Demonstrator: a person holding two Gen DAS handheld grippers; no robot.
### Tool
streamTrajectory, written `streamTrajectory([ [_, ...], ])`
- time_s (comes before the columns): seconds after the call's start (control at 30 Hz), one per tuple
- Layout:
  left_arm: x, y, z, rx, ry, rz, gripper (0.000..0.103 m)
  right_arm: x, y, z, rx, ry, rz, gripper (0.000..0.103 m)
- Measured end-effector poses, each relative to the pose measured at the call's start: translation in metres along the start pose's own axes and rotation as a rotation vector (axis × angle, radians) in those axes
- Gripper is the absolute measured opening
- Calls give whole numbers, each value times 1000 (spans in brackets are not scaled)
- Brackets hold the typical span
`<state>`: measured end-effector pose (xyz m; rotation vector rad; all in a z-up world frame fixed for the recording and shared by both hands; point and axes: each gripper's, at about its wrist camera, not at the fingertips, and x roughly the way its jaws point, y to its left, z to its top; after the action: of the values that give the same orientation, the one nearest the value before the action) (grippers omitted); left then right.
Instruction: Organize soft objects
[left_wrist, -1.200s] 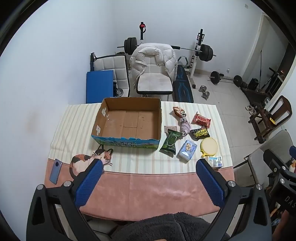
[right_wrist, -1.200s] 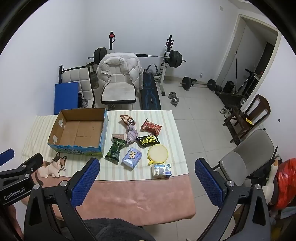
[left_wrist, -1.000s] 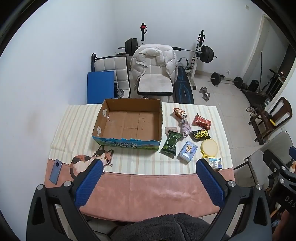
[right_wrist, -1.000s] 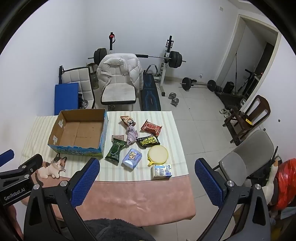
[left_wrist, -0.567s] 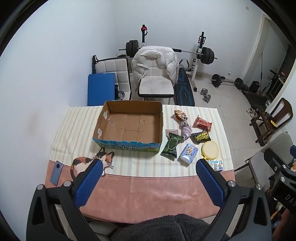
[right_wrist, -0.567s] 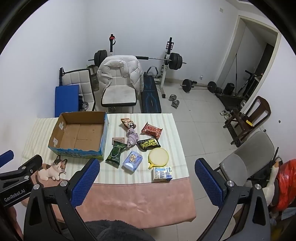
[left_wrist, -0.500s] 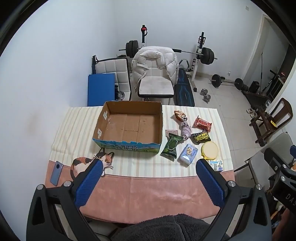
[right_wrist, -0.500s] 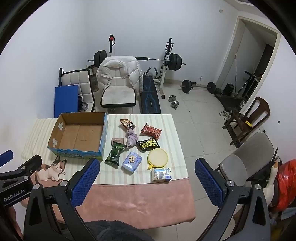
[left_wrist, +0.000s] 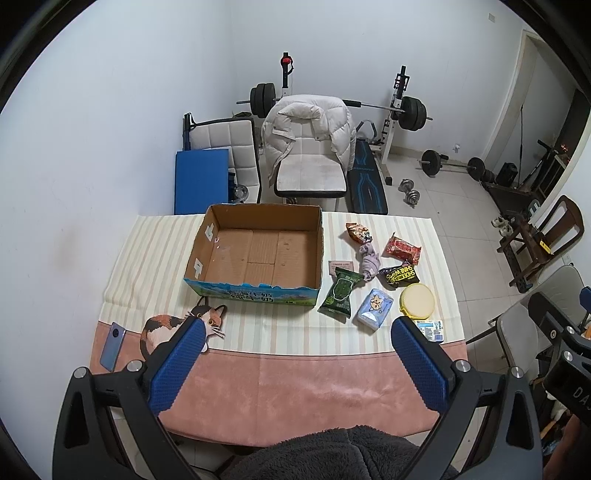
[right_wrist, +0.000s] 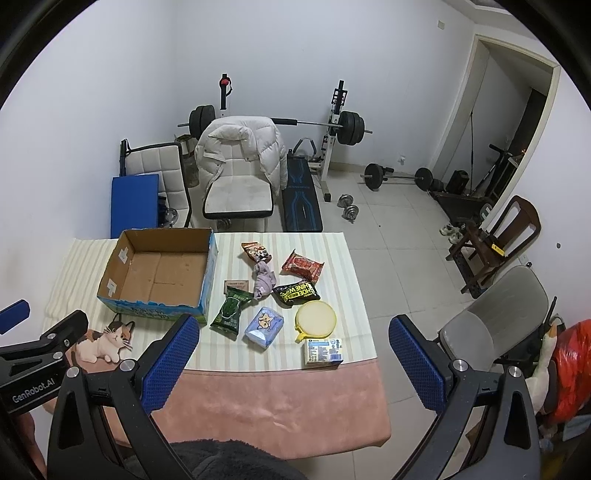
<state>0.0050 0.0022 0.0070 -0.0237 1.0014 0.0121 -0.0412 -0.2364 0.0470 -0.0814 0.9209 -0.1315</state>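
An open empty cardboard box (left_wrist: 258, 254) (right_wrist: 162, 275) stands on the table. To its right lie a grey sock (left_wrist: 369, 263) (right_wrist: 263, 282), a green pack (left_wrist: 340, 293) (right_wrist: 232, 308), a light blue tissue pack (left_wrist: 375, 307) (right_wrist: 264, 326), a black wipes pack (left_wrist: 400, 274) (right_wrist: 297, 291), a red snack pack (left_wrist: 402, 250) (right_wrist: 302, 264) and an orange snack pack (left_wrist: 357, 232) (right_wrist: 255, 253). My left gripper (left_wrist: 295, 363) and right gripper (right_wrist: 291, 363) are both open and empty, held high above the table's near edge.
A round yellow container (left_wrist: 417, 301) (right_wrist: 316, 319), a small white-blue box (right_wrist: 323, 352) and a small card (right_wrist: 236, 285) lie among the packs. A cat figure (right_wrist: 107, 339) and a phone (left_wrist: 112, 345) lie at the near left. Chairs and gym gear stand behind the table (left_wrist: 295, 384).
Both cameras have drawn back and up slightly, so the table looks a little farther off. Both grippers stay open. Nothing on the table has moved.
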Motion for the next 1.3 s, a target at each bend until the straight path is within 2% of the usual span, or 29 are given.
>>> streamTrajectory([
  [0.43,-12,-7,15,8,-22,-1,103,-8,0,7,14,-3,-2,103],
  [0.53,-15,-7,17,12,-36,-4,103,-13,-7,-1,27,-8,-1,103],
  [1.3,-17,-9,8,27,-63,-7,103,-10,-11,-12,49,-14,-1,103],
])
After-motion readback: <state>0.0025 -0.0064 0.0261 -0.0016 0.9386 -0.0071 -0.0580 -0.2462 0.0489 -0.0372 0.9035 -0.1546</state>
